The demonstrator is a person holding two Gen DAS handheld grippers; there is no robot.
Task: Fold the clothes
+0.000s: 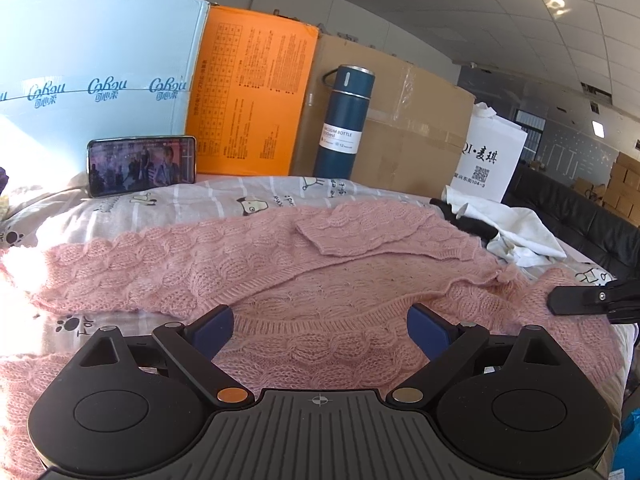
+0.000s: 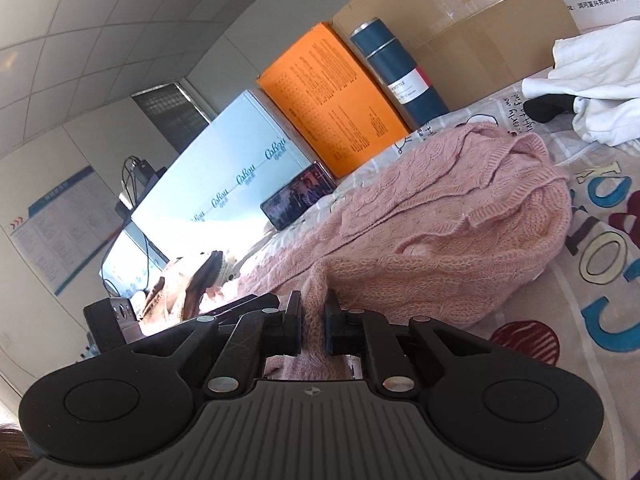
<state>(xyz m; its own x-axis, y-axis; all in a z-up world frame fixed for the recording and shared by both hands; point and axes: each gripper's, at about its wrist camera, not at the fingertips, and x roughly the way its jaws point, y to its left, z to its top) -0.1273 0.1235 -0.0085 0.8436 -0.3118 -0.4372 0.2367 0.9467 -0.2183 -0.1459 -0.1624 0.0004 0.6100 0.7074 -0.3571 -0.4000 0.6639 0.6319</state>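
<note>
A pink cable-knit sweater lies spread on a bed with a cartoon-print sheet, one sleeve folded across its upper part. My left gripper is open and empty, its blue pads just above the sweater's ribbed edge. My right gripper is shut on a pinched fold of the pink sweater, which bunches up ahead of it. The right gripper's fingers also show at the right edge of the left wrist view.
At the back stand a light blue box, an orange box, a brown carton, a blue vacuum bottle and a phone with its screen lit. White and black garments and a white bag lie at the right.
</note>
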